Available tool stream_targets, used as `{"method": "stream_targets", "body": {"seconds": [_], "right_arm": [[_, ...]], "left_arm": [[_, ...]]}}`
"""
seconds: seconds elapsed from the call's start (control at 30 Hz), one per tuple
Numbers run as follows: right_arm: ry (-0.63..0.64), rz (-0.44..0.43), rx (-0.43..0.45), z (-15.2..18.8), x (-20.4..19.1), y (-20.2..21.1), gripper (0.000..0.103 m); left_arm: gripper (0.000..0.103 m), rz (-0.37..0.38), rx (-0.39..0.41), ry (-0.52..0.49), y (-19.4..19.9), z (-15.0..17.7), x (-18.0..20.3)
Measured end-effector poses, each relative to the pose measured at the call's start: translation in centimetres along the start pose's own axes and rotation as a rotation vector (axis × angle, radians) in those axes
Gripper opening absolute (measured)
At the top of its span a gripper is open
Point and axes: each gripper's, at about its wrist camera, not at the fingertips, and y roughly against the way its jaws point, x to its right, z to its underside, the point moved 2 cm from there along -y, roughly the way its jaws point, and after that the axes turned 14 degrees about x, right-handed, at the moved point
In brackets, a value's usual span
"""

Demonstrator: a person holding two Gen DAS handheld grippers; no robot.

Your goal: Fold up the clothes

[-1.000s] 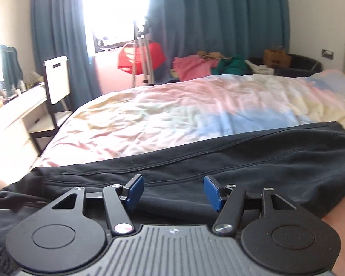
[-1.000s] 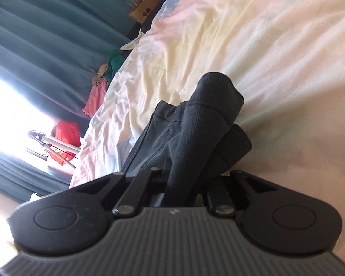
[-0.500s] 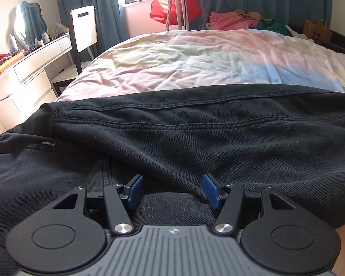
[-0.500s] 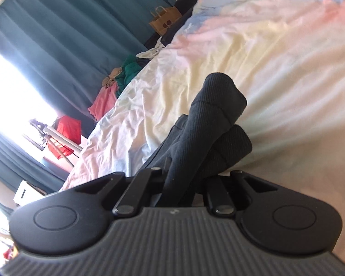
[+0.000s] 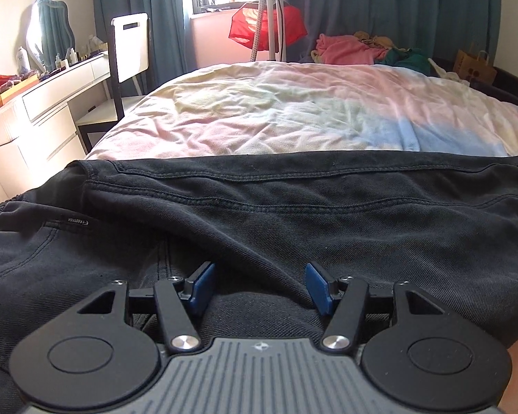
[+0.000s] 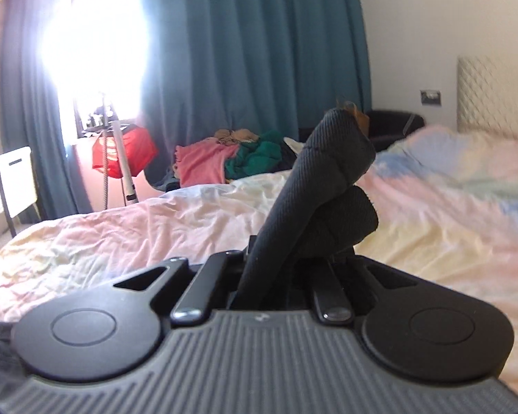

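Black trousers [image 5: 293,214] lie spread across the near edge of the bed, waistband at the left. My left gripper [image 5: 259,286] hovers low over them, its blue pads [image 5: 201,284] apart, with a ridge of cloth lying loosely between them and nothing pinched. In the right wrist view my right gripper [image 6: 279,269] is shut on the trousers' ribbed cuff [image 6: 328,179]. The cuff stands up out of the jaws in a bunched roll and hides the fingertips. It is lifted well above the pastel duvet [image 6: 155,227].
The pastel duvet [image 5: 293,114] covers the bed behind the trousers. A white dresser [image 5: 34,103] and chair [image 5: 127,55] stand at the left. A pile of pink and green clothes [image 5: 362,48], a red bag on a stand [image 5: 269,24] and a paper bag [image 5: 473,69] sit beyond.
My right gripper has risen and rolled upright with the cuff still in it, so the bed now lies level below. My left gripper has sunk closer to the trousers, still apart.
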Motion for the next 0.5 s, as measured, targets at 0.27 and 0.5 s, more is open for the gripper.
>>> {"method": "stream_targets", "body": {"seconds": [0.27, 0.5], "right_arm": [[0.373, -0.281, 0.149, -0.2, -14.0, 4.7, 0.01], [0.689, -0.561, 0.102, 9.1, -25.3, 8.8, 0.01]], "left_arm": [[0.063, -0.022, 0.138, 0.138, 3.0, -2.0, -2.1], [0.063, -0.074, 0.207, 0.298, 4.7, -2.9, -5.4]]}}
